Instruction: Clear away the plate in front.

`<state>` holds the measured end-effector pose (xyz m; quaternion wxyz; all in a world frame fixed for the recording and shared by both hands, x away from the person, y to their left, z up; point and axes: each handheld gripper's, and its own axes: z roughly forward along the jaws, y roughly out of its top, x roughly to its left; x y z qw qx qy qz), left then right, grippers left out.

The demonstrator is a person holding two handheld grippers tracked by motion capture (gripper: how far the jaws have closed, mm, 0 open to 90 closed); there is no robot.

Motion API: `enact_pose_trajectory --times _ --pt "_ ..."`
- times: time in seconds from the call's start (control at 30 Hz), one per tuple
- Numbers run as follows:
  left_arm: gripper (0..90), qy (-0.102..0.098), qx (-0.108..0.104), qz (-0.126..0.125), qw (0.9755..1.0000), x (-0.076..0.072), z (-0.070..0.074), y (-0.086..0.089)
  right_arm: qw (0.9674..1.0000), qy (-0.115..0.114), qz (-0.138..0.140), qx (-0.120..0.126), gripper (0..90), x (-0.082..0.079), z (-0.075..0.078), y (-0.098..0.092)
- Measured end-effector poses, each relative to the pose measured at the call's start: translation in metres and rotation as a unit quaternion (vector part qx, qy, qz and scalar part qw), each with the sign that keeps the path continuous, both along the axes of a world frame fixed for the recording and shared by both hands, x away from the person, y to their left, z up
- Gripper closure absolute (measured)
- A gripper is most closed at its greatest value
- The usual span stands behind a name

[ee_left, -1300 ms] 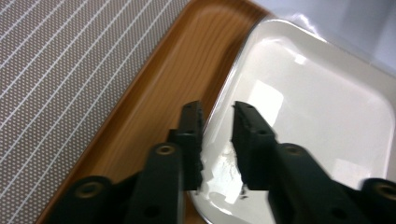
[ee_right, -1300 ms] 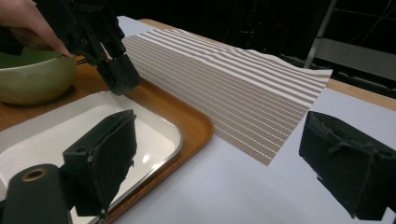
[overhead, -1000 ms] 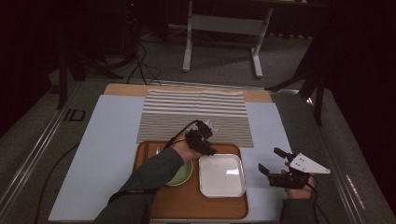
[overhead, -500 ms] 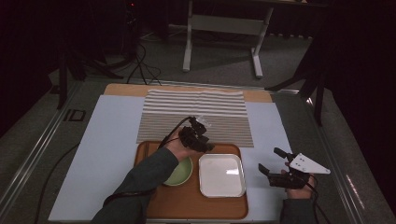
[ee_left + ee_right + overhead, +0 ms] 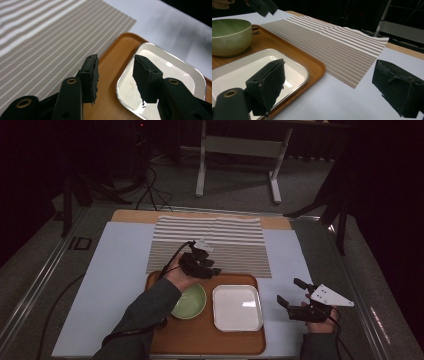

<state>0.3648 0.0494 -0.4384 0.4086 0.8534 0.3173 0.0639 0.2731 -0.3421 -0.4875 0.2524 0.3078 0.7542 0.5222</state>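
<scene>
The left gripper (image 5: 202, 265), jaws just opened and empty, is held over the wooden tray's (image 5: 200, 340) far edge; the green bowl (image 5: 189, 301) sits just behind it, nearer than the wide-open right gripper (image 5: 295, 295)

The person's left forearm, in a dark sleeve, reaches in from the lower edge and angles up toward the middle of the bench. The left hand (image 5: 176, 274) holds the left gripper (image 5: 212, 268) pointing to the right. Its jaws have just been opening, and they stand parted with nothing between them. The right hand (image 5: 320, 317) sits low at the right side, wrist just above the near edge. The right gripper (image 5: 291, 292) points left, and its black fingers (image 5: 268, 83) are spread wide around nothing.
</scene>
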Motion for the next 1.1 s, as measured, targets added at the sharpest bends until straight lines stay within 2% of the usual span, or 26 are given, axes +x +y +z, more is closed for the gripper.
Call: enact_pose_trajectory --times 0.07,0.23,0.27,0.33,0.6,0.87,0.97,1.1 --pt "55.6 -0.008 -0.005 0.011 0.9999 -0.003 0.002 0.009 1.0000 0.000 0.000 0.000 10.7 0.000 0.000 0.000" --pt "53.3 -0.040 0.001 0.028 0.9988 -0.014 0.006 0.025 1.0000 0.000 -0.001 -0.001 10.7 0.000 0.000 0.000" --pt "53.1 -0.040 0.001 0.028 0.9988 -0.014 0.006 0.025 1.0000 0.000 -0.001 -0.001 10.7 0.000 0.000 0.000" --pt "53.1 -0.056 0.001 0.036 0.9978 -0.021 0.009 0.032 1.0000 0.000 -0.001 -0.001 10.7 -0.001 0.000 0.001" --pt "52.5 -0.087 -0.011 0.063 0.9941 -0.041 0.015 0.053 1.0000 -0.003 -0.002 0.000 10.7 -0.001 0.001 0.001" --pt "52.1 -0.118 -0.038 0.103 0.9869 -0.063 0.011 0.082 1.0000 -0.003 -0.002 0.001 10.7 -0.002 0.001 0.001" --pt "51.7 -0.130 -0.039 0.118 0.9837 -0.069 0.005 0.094 1.0000 -0.003 -0.003 0.002 10.7 -0.002 0.001 0.000" --pt "50.5 -0.132 -0.055 0.142 0.9794 -0.076 -0.001 0.112 1.0000 -0.003 -0.002 0.000 10.7 -0.001 0.001 0.001"
